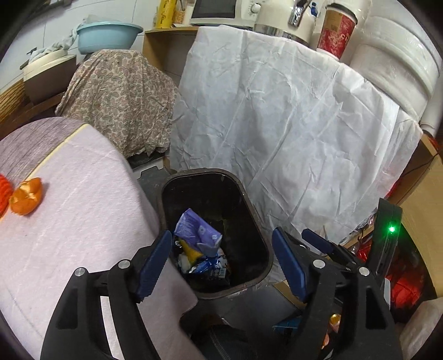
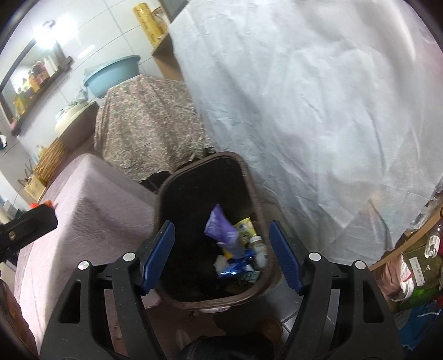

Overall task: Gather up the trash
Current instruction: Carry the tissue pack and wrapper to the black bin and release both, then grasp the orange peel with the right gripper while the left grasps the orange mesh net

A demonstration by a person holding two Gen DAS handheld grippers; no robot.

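Closest in, the left gripper (image 1: pixel 221 265) hangs over the brown trash bin (image 1: pixel 250 205) with its blue fingers (image 1: pixel 155 263) spread wide apart and nothing between them; in its own view the right gripper (image 2: pixel 221 254) is likewise above the bin (image 2: pixel 250 177), its fingers (image 2: pixel 157 254) apart and empty. No earlier picture is on hand to compare. Down inside the bin lies the collected trash: a purple tissue packet (image 1: pixel 196 227) on top, a blue crinkled wrapper (image 1: pixel 210 265) below it, and, seen from the right wrist, the same purple packet (image 2: pixel 220 224) beside a pale yellow tube (image 2: pixel 245 229) and a small bottle (image 2: pixel 259 245). Part of the right gripper's body, with a green light (image 1: pixel 391 229), shows at the right edge of the left view, close beside the left one. To the left of the bin, touching or just beside its rim, is a surface under a pinkish-grey cloth (image 1: pixel 83 207); an orange crumpled wrapper (image 1: pixel 26 199) lies on that cloth near its far left edge, well apart from the bin. Directly behind and to the right of the bin hangs a large creased white sheet (image 1: pixel 290 124), draped over furniture and crowding the bin's far side. Further back sits a mound covered in paisley fabric (image 1: pixel 119 97), and above it a light blue basin (image 1: pixel 108 36). At the very back, a cream kettle (image 1: pixel 285 19) and a red cup (image 1: pixel 335 33) stand on top of the sheet-covered unit.
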